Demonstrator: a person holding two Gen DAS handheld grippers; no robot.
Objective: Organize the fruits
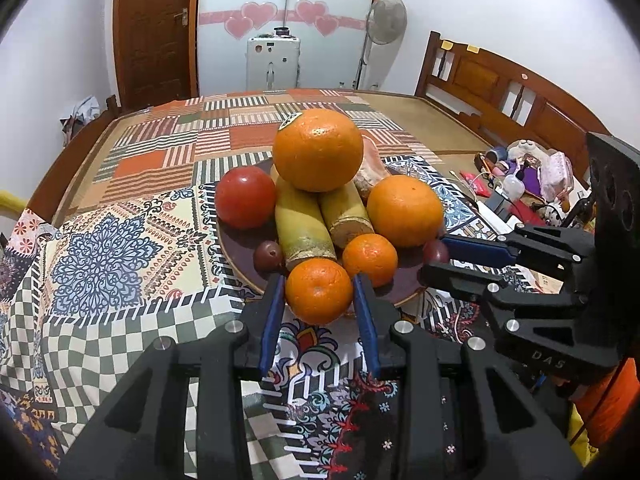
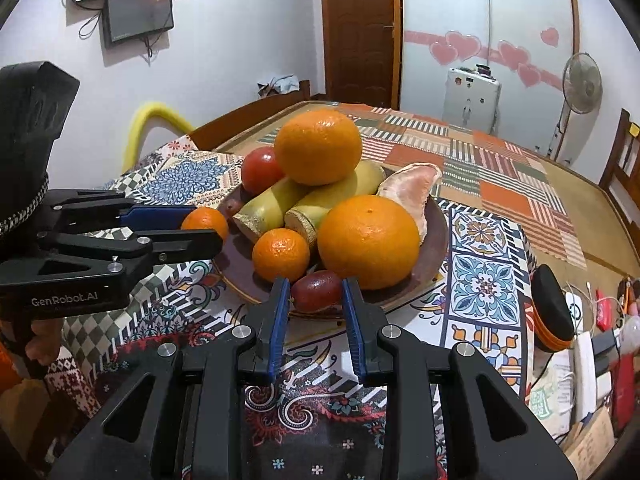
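A dark brown plate (image 1: 234,246) (image 2: 438,236) on the patterned cloth holds a heap of fruit. A big orange (image 1: 318,150) (image 2: 318,146) tops two yellow cane pieces (image 1: 300,224). Around them lie a red tomato (image 1: 245,197), a second orange (image 2: 368,240), a mandarin (image 2: 280,254) and a pomelo wedge (image 2: 412,188). My left gripper (image 1: 320,300) (image 2: 204,226) is shut on a small mandarin (image 1: 319,290) at the plate's near rim. My right gripper (image 2: 316,300) (image 1: 434,257) is shut on a small dark red fruit (image 2: 316,290) at the plate's edge.
A second dark red fruit (image 1: 269,254) lies by the tomato. Cables, bottles and packets (image 1: 520,184) crowd the table's right side, with a black-and-orange object (image 2: 552,312) there. Wooden chairs (image 1: 500,80) ring the table. A fan (image 1: 386,20) stands behind.
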